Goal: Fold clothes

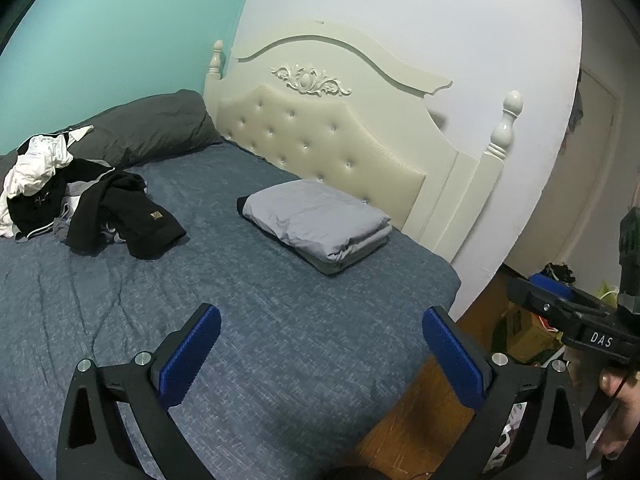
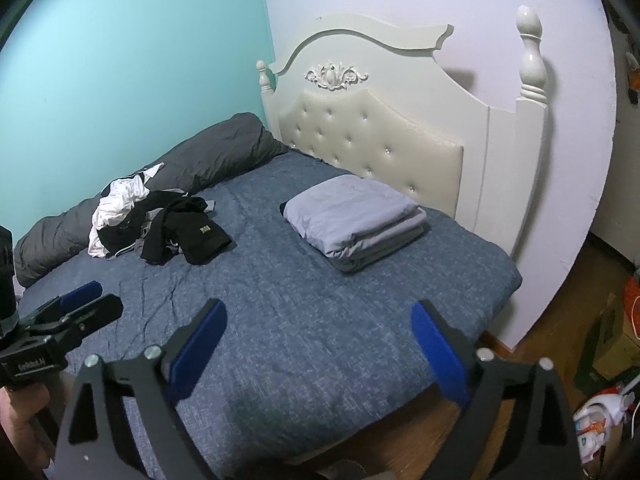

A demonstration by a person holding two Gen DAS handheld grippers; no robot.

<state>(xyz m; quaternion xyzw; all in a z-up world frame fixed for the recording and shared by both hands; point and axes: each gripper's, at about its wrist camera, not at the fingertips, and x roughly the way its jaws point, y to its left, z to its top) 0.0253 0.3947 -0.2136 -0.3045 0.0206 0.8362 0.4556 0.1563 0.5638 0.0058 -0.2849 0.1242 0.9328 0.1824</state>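
A heap of unfolded clothes [image 1: 80, 200], black, white and grey, lies on the far left of the blue bed [image 1: 260, 340]; it also shows in the right wrist view [image 2: 160, 224]. A folded stack of light grey clothes [image 1: 320, 224] sits near the headboard, also seen in the right wrist view [image 2: 356, 220]. My left gripper [image 1: 320, 356] is open and empty above the bed's near corner. My right gripper [image 2: 320, 352] is open and empty, also above the near edge. Each gripper shows in the other's view: the right one [image 1: 568, 308], the left one [image 2: 76, 312].
A rolled dark grey duvet [image 1: 148, 128] lies along the teal wall. A cream tufted headboard [image 1: 332, 140] stands at the back. A wooden floor [image 2: 560, 320] with boxes and bags [image 2: 612, 340] is to the right of the bed.
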